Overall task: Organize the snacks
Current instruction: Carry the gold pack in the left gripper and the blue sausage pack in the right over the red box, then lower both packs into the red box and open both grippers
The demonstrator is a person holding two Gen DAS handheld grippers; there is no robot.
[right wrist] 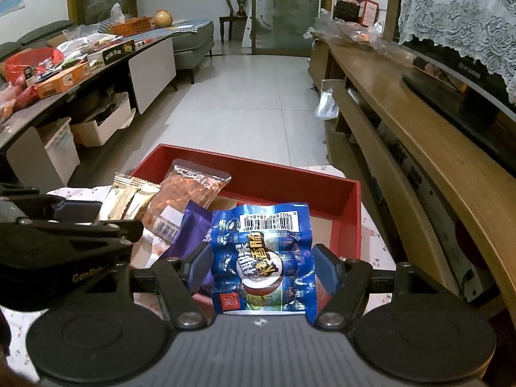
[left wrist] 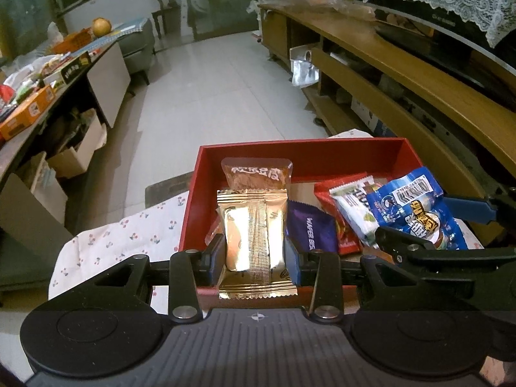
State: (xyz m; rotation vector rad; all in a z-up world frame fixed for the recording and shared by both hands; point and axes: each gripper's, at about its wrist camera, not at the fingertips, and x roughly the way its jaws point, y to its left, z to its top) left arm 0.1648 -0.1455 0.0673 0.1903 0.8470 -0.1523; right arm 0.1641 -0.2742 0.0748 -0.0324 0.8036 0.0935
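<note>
Two handheld grippers hover over a red box (left wrist: 303, 153) of snacks that sits on a white cloth printed with small cherries (left wrist: 129, 235), low in the centre of both views.

The left gripper (left wrist: 254, 253) has its fingers closed against the two sides of a gold foil packet (left wrist: 253, 235), held upright above the near left part of the box. The right gripper (right wrist: 262, 266) has its fingers pressed on the sides of a blue snack packet (right wrist: 262, 251), barcode end pointing away, above the near right part of the box.

Inside the box lie a brown translucent packet (left wrist: 256, 174) at the far left, a purple wafer packet (left wrist: 309, 229) in the middle, and a red packet (left wrist: 338, 213) with a white-ended bar (left wrist: 353, 213) resting on it.

Likely risks, as a judgement: both packets are slick and puffy and are pinched only at the sides, so either could slide out or buckle. In the left view the right gripper's arm shows at the right edge, just beside the left gripper, so they may knock together. Dropping either packet onto the loose pile could push others about, or let one land on the cloth outside the box.
</note>
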